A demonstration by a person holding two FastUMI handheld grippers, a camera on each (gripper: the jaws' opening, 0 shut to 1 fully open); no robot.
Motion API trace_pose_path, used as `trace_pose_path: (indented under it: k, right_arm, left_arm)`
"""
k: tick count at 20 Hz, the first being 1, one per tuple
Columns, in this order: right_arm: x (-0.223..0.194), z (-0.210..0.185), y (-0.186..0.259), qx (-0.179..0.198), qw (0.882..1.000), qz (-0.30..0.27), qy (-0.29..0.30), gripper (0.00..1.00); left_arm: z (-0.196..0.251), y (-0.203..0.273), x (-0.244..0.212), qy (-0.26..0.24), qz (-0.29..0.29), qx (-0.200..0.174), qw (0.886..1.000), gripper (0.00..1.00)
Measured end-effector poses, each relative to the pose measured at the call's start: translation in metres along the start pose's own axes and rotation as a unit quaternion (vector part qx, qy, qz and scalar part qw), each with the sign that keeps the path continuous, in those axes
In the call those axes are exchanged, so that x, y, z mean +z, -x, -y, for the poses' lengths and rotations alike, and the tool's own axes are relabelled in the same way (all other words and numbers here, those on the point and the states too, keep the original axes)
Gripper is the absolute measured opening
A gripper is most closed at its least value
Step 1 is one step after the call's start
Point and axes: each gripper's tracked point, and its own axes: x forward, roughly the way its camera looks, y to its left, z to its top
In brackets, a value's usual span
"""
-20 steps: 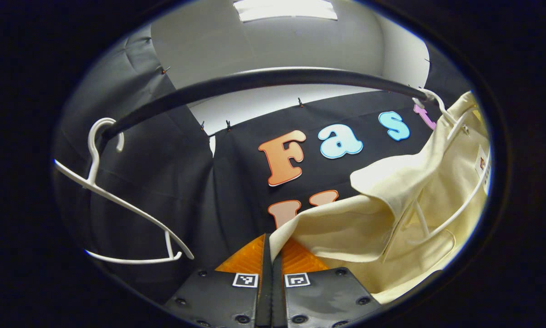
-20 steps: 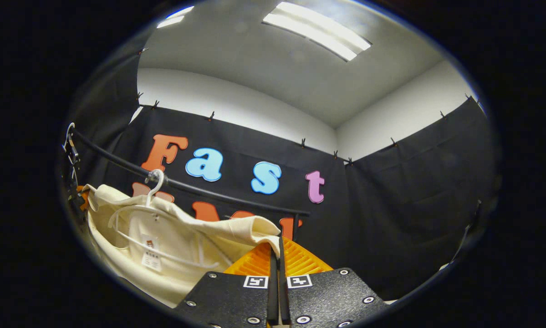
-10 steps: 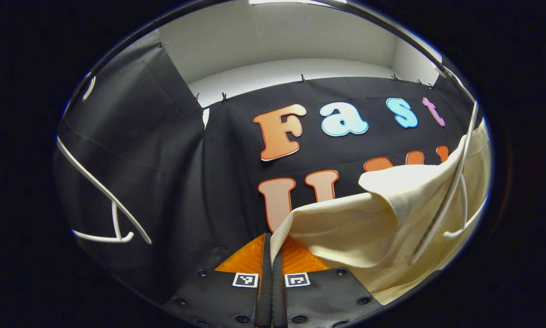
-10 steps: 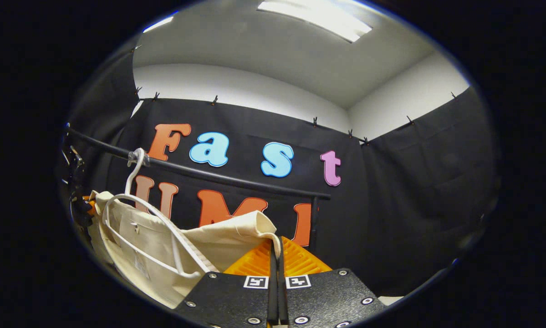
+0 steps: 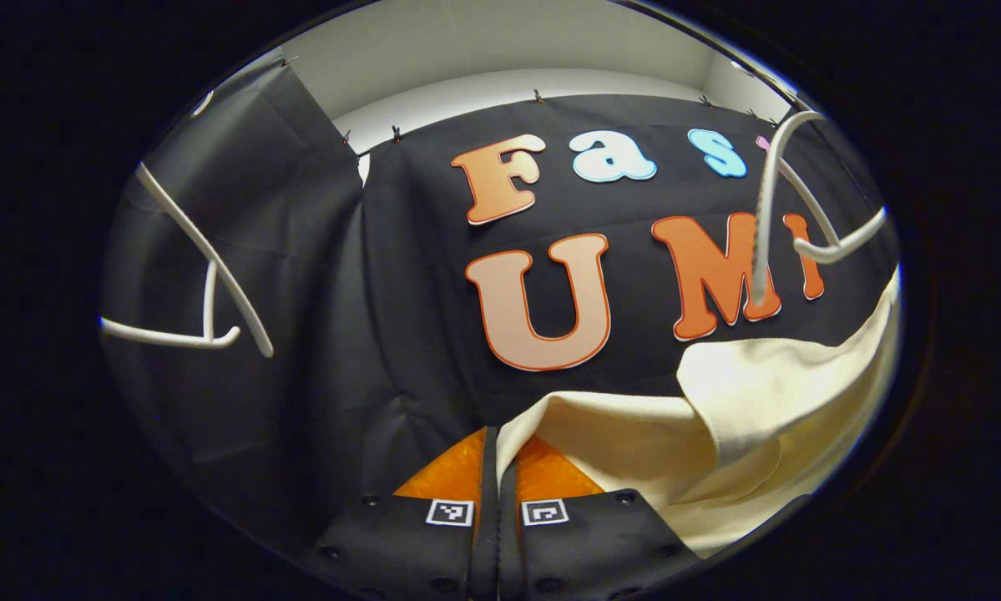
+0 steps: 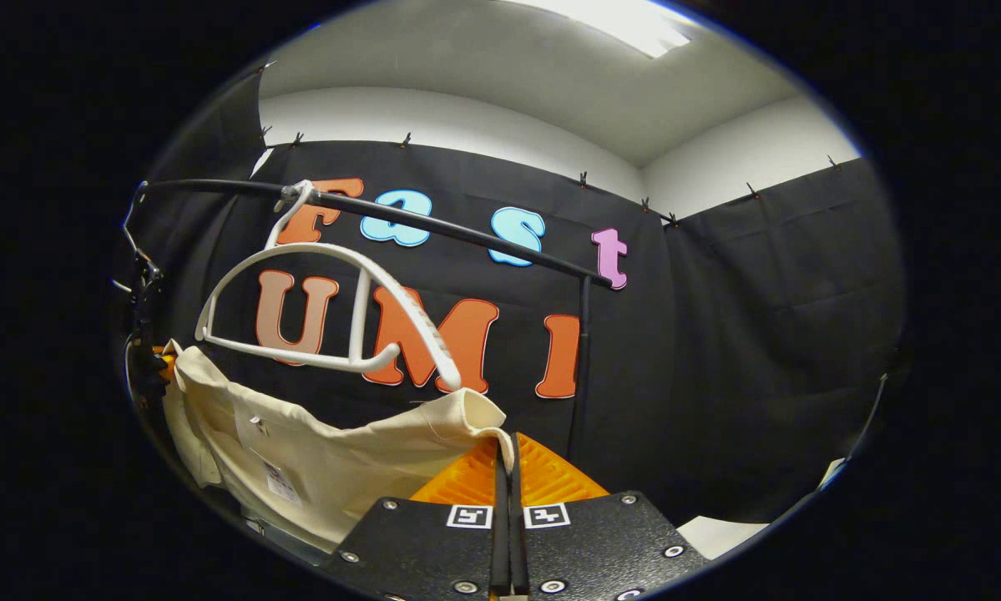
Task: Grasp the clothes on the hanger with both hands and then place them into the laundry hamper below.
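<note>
Cream garment off the hanger now, slung in the air between the two grippers, below the rail. Left gripper: fingers pressed together on one corner of the cloth, fabric running off to that view's lower right. Right gripper: fingers closed on the opposite corner, cloth sagging away to that view's lower left. A tag shows on the inner face of the fabric.

White hanger hangs bare from the rail, tilted, just above the cloth's top edge and not touching it as far as I can tell. A second empty hanger sits further along at the left end of the rail.

Step in hand, as I judge it: garment freed, carry-down to the hamper not yet begun. Hamper is below the cameras' aim. Next move calls for lowering both grippers together, keeping the cloth clear of the hanger's arm, then parting the fingers over the hamper.

Orientation: long axis roughly level, gripper to gripper, parallel to the rail; middle droops, body of the garment hangs downward.
</note>
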Motion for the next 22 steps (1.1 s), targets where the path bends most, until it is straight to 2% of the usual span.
trace_pose_path:
  k: [3, 5, 8, 11, 13, 17, 19, 22]
  right_arm:
    - [-0.018, -0.006, 0.027, -0.002, 1.000, -0.020, 0.010, 0.00]
    - [-0.031, -0.019, 0.042, 0.003, 0.999, -0.033, 0.007, 0.00]
    - [-0.055, -0.043, 0.061, 0.018, 0.998, -0.059, 0.002, 0.00]
    - [-0.083, -0.084, 0.078, 0.054, 0.994, -0.089, -0.013, 0.00]
    - [-0.105, -0.114, 0.091, 0.081, 0.989, -0.118, -0.035, 0.00]
    - [-0.149, -0.151, 0.110, 0.115, 0.976, -0.174, -0.059, 0.00]
    - [-0.177, -0.160, 0.120, 0.118, 0.967, -0.214, -0.066, 0.00]
    - [-0.228, -0.166, 0.131, 0.106, 0.952, -0.275, -0.085, 0.01]
  left_arm:
    - [-0.002, 0.031, -0.036, -0.009, -0.032, -0.008, 0.999, 0.07]
    - [0.008, 0.056, -0.064, -0.007, -0.066, -0.029, 0.997, 0.07]
    - [0.029, 0.089, -0.084, 0.011, -0.095, -0.064, 0.993, 0.07]
    - [0.073, 0.127, -0.099, 0.032, -0.114, -0.117, 0.986, 0.07]
    - [0.100, 0.154, -0.109, 0.051, -0.146, -0.151, 0.976, 0.07]
    - [0.148, 0.196, -0.128, 0.099, -0.203, -0.211, 0.951, 0.07]
    - [0.170, 0.213, -0.149, 0.106, -0.251, -0.243, 0.931, 0.07]
    - [0.186, 0.226, -0.176, 0.115, -0.299, -0.255, 0.912, 0.07]
